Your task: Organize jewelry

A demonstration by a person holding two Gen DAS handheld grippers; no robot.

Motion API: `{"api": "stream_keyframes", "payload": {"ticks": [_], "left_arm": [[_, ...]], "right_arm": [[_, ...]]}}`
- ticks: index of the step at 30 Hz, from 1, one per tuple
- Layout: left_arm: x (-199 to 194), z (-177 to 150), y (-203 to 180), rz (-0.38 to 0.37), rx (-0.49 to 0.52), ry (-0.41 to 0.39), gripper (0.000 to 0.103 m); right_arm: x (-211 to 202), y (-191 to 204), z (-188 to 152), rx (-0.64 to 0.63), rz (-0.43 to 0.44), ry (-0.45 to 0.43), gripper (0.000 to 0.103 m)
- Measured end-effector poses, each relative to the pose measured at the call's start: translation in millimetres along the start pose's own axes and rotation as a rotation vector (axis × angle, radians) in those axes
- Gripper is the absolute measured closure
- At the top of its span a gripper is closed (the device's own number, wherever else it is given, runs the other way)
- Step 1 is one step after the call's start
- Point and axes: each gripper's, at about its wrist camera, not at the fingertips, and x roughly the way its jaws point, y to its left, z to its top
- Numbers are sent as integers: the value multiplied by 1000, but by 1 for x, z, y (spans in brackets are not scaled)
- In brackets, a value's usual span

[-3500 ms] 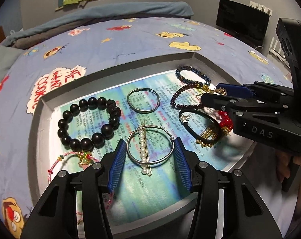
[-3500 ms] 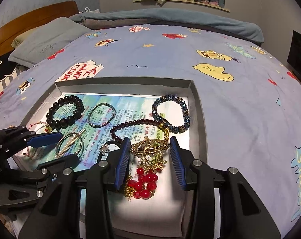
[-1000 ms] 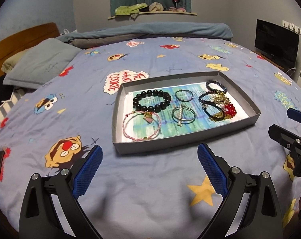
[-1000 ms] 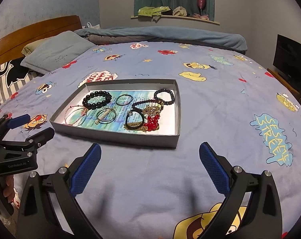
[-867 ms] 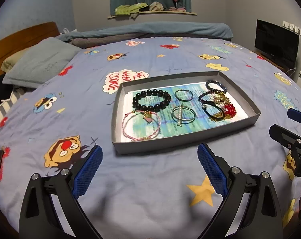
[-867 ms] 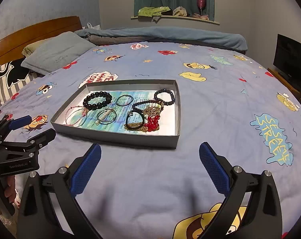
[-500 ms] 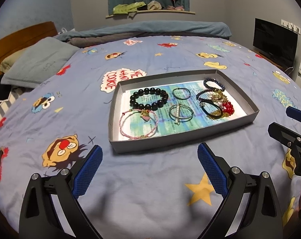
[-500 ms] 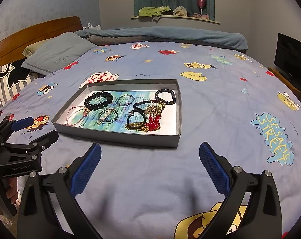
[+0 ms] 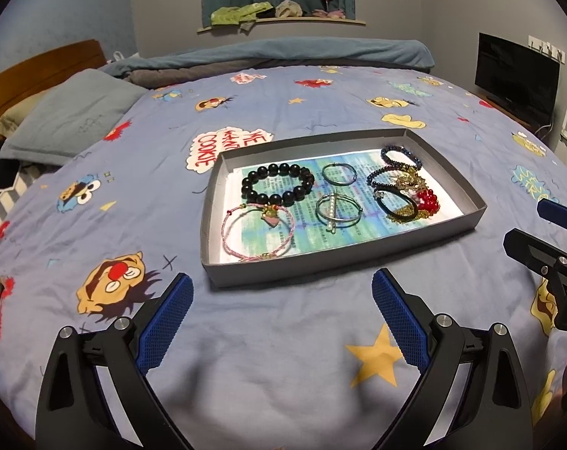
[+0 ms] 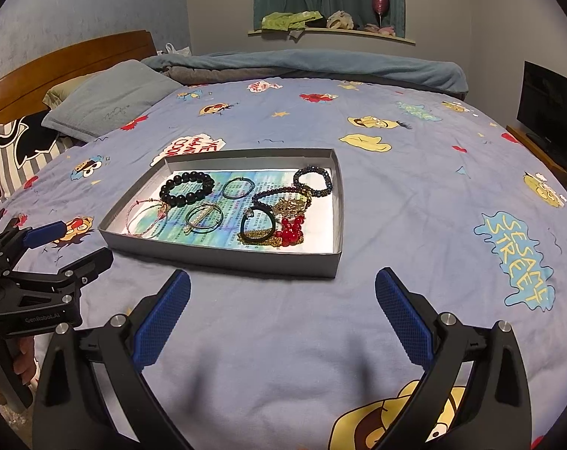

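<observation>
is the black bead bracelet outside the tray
No, the black bead bracelet lies inside the grey tray, near its far left corner, beside a thin metal ring.

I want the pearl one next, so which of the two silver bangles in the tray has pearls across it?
The larger silver bangle, nearer the grippers, carries a pearl bar; the smaller plain silver ring behind it has none.

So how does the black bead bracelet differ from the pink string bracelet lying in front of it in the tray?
The black bead bracelet is a thick ring of big dark round beads; the pink string bracelet is thin cord in a wider, looser loop. The pink one carries a small charm, the black one none. The black one lies farther back, the pink one nearest the tray's front corner. Both lie flat on the tray's left side.
</observation>
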Motion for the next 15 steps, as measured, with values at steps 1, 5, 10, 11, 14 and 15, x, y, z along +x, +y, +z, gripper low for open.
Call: {"api": "stream_keyframes", "payload": {"ticks": [1,5,10,11,14,15], "left_arm": [[0,0,0,1,-1,0,8],[0,0,0,0,0,0,8],[1,0,-2,0,4,2,7],[1,0,-2,-1,4,2,7],[1,0,-2,-2,3,2,8],[1,0,-3,-2,5,1,8]], "right_arm": [[0,0,0,1,1,0,5],[0,1,0,4,1,0,5],[1,1,1,3,1,3,5],[1,0,1,2,1,4,5],[2,1,1,2,2,5,5],[2,0,1,2,1,5,5]]}}
